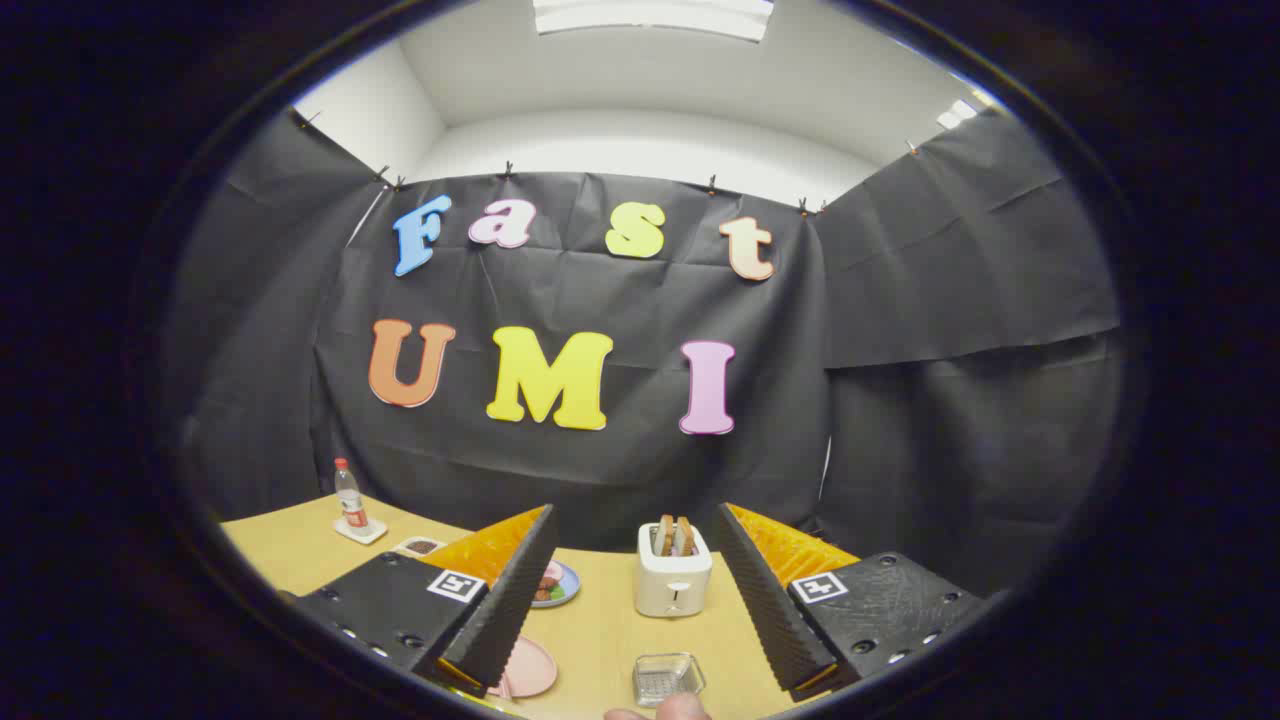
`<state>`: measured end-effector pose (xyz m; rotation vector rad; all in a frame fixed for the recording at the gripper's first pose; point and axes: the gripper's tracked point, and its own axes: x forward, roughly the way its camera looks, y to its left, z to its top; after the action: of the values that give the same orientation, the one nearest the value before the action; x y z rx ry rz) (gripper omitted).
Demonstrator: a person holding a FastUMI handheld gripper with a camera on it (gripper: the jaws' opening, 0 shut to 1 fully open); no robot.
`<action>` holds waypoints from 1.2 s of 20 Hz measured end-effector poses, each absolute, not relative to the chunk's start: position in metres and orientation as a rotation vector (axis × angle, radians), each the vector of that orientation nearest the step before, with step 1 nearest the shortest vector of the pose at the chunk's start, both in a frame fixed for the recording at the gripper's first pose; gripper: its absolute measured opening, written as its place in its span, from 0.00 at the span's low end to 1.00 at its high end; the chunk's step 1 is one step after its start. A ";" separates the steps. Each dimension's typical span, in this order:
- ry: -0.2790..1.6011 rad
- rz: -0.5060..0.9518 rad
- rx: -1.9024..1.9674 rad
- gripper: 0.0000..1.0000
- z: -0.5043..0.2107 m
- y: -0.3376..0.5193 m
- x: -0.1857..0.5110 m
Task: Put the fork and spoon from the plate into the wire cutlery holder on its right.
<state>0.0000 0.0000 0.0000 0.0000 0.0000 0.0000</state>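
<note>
The fingers (pixel 635 600) stand wide apart and empty above the worktop (pixel 600 640); better dip toward the pink plate (pixel 530 668) and line up squarely first.

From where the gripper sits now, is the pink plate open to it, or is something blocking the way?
Probably yes. The gripper is open with nothing held, and the pink plate lies on the table just beside the left finger, partly hidden by it. The wire cutlery holder and toaster stand clear of it.
</note>
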 end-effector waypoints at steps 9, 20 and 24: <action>0.054 0.104 0.007 0.95 -0.011 0.039 0.022; 0.109 0.195 0.054 0.95 -0.032 0.086 0.034; 0.131 0.210 0.048 0.95 -0.045 0.084 0.031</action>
<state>0.0313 0.0844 -0.0452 0.0480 0.1306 0.2095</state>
